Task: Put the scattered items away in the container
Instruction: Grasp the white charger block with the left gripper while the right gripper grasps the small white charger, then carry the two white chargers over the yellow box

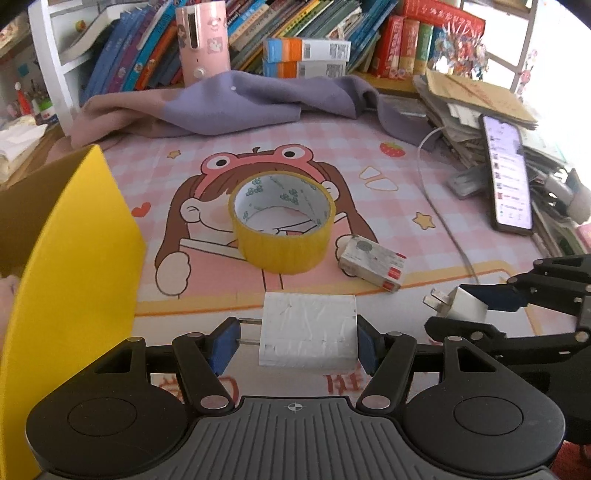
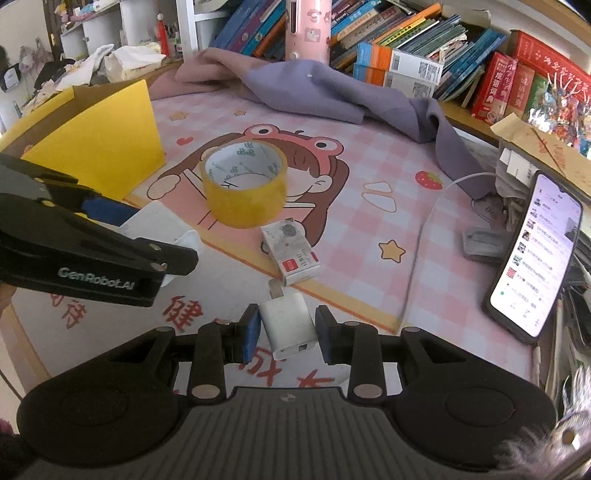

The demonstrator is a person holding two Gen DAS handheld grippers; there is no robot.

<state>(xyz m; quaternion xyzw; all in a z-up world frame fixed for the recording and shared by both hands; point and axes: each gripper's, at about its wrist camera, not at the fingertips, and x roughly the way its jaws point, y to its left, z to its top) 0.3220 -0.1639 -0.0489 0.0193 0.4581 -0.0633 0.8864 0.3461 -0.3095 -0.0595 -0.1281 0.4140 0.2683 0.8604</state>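
On the pink cartoon mat [image 1: 369,147] covering the surface, two grippers work side by side. Left gripper [image 1: 295,338]: fingers pinching a large white charger block [image 1: 308,330] between the blue pads, prongs pointing toward the left pad, block lifted clear of the mat. Right gripper [image 2: 286,328]: fingers pressed in on a small white charger [image 2: 290,325], USB port facing the camera, prong end pointing away toward the mat. In the left view the right gripper [image 1: 476,306] enters from the right edge with the same small charger in its fingers.

Yellow tape roll [image 1: 282,223] stands on its edge ring flat on the mat, centre of both views, not touched. Small white box with red label [image 1: 373,264] lies just right of the tape, near but apart from it. Yellow container [image 1: 70,280] sits at the left, its wall close beside the left gripper; the inside is only partly seen.

Purple cloth [image 1: 258,99] is bunched at the back of the mat. Phone [image 1: 508,173] with lit screen leans on a paper stack at right, white cable [image 1: 439,206] running past it. Books [image 1: 303,22] line the shelf behind.
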